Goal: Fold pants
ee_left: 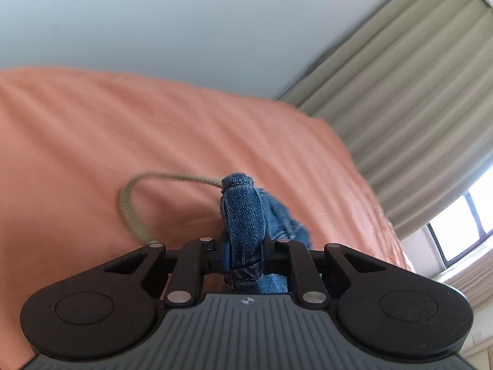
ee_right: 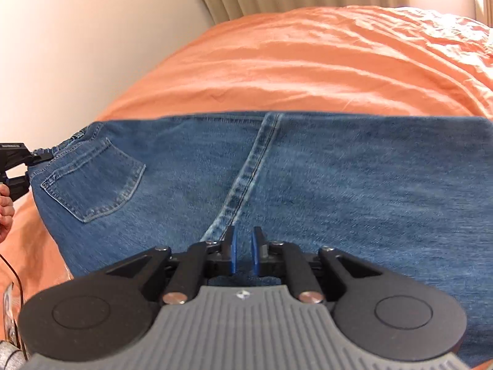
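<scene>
Blue denim pants [ee_right: 308, 178] lie spread across an orange bedsheet [ee_right: 308, 61], back pocket [ee_right: 92, 178] at the left and a seam running down the middle. My right gripper [ee_right: 242, 252] is just above the denim near the seam, its blue pads a small gap apart with nothing between them. My left gripper [ee_left: 243, 240] is shut on a bunched piece of the pants' waistband [ee_left: 245, 215], with a tan drawstring loop [ee_left: 132, 209] hanging off it. The left gripper also shows in the right wrist view [ee_right: 34, 157], clamped at the waistband's left end.
The bed meets a plain white wall [ee_right: 77, 46] at the left. Beige curtains [ee_left: 400, 92] and a window [ee_left: 462, 225] stand behind the bed. A hand and cable [ee_right: 6, 212] show at the left edge.
</scene>
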A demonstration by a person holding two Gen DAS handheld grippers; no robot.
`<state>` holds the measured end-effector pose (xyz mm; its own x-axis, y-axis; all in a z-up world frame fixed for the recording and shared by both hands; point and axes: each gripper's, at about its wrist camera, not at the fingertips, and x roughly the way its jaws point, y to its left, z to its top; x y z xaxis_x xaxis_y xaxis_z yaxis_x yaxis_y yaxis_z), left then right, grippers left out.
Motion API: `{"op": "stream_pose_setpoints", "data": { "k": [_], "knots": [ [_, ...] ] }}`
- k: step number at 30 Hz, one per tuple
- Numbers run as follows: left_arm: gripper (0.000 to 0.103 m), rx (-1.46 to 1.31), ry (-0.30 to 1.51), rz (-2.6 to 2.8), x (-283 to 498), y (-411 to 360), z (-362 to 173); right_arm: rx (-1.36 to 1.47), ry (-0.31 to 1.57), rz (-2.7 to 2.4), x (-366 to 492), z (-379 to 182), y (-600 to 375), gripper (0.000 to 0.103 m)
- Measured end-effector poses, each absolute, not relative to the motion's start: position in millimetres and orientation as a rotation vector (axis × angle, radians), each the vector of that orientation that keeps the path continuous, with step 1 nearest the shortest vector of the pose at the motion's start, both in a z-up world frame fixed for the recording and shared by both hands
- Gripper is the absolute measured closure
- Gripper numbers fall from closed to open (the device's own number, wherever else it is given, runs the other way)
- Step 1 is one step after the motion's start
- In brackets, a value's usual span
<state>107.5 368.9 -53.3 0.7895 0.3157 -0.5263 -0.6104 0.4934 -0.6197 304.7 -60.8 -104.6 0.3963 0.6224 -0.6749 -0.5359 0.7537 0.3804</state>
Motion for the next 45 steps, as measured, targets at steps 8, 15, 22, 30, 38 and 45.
{"op": "stream_pose_setpoints", "data": {
  "k": [8,15,22,30,38,45],
  "knots": [
    [0.086,-0.525,0.295,0.442,140,244,54,0.240,0.859,0.698,302,-71,-120,0.096],
    [0.086,-0.196,0.339,0.300,189,97,76,0.340,0.852,0.602,292,-57,-193,0.096],
    [0.086,-0.050,0.484,0.179,243,-11,14,0.466,0.848,0.522,298,-55,-254,0.096],
    [0.083,-0.114,0.800,0.043,241,-48,-68,0.587,0.967,0.511,318,-85,-270,0.096],
    [0.057,-0.379,0.939,-0.154,245,-15,-76,0.578,0.984,0.540,325,-89,-261,0.095],
    [0.044,-0.464,0.929,-0.306,239,5,-56,0.641,0.995,0.564,332,-94,-259,0.074]
  ]
}}
